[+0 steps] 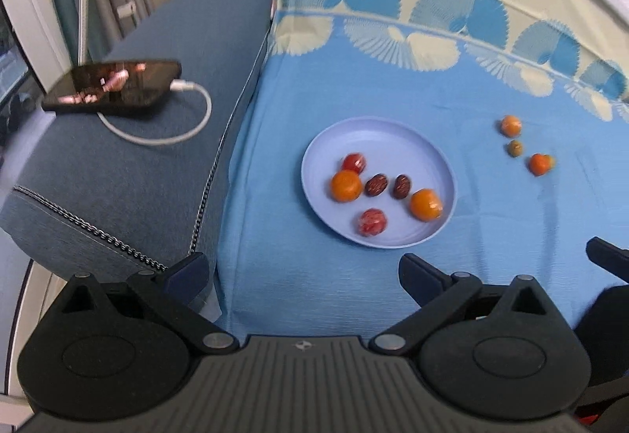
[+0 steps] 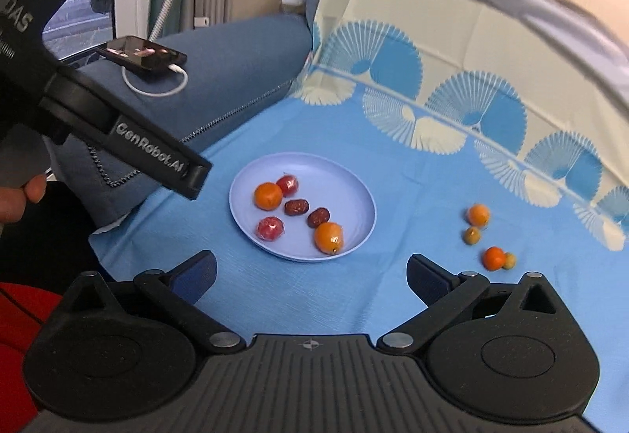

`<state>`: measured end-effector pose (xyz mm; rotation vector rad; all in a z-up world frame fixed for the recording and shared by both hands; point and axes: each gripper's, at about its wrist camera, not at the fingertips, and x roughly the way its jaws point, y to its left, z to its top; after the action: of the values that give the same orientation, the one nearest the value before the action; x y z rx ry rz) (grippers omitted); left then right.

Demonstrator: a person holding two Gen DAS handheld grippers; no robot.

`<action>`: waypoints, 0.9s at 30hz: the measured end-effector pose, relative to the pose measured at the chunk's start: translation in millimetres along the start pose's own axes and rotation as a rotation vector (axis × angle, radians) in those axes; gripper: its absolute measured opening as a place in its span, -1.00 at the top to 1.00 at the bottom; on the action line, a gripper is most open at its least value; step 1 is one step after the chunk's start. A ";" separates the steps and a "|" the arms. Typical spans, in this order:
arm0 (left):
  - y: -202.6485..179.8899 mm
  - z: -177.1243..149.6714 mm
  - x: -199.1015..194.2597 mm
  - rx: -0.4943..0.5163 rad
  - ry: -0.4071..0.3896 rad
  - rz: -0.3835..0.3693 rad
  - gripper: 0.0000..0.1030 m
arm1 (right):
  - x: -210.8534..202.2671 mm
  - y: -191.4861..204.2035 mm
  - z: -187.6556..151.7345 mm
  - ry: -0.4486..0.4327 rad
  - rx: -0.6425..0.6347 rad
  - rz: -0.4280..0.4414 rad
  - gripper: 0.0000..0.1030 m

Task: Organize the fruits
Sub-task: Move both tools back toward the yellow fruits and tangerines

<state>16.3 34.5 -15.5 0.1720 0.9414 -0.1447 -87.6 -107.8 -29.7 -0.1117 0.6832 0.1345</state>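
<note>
A lilac plate (image 1: 428,142) (image 2: 354,189) lies on the blue cloth. It holds two orange kumquats (image 1: 346,186) (image 2: 328,236), two dark dates (image 1: 376,184) (image 2: 297,207) and two red wrapped fruits (image 1: 372,222) (image 2: 269,228). To its right lie loose fruits: two orange ones (image 1: 511,125) (image 2: 478,215) and small green ones (image 1: 514,148) (image 2: 471,235). My left gripper (image 1: 302,272) is open and empty, short of the plate. My right gripper (image 2: 312,272) is open and empty, just before the plate's near rim.
A blue sofa arm (image 1: 165,142) (image 2: 236,52) at the left carries a black phone (image 1: 114,87) (image 2: 143,55) with a white cable. The left gripper's body (image 2: 118,126) crosses the right wrist view at the upper left. A patterned backrest (image 1: 432,0) rises behind.
</note>
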 end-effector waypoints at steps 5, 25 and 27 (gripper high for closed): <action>-6.8 -8.2 -23.3 0.016 -0.049 -0.003 -0.99 | -20.0 1.9 -3.9 -0.039 -0.005 -0.021 -0.99; -17.1 -5.3 -32.7 0.019 -0.059 -0.007 -0.99 | -30.8 -13.1 -13.6 -0.062 0.074 -0.032 -0.99; -20.8 -4.2 -26.0 0.034 -0.038 -0.003 -0.99 | -24.4 -17.0 -15.1 -0.057 0.095 -0.029 -0.99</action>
<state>-6.2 16.3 1.5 0.1990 0.9015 -0.1664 -113.0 -128.9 -24.8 -0.0271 0.6300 0.0769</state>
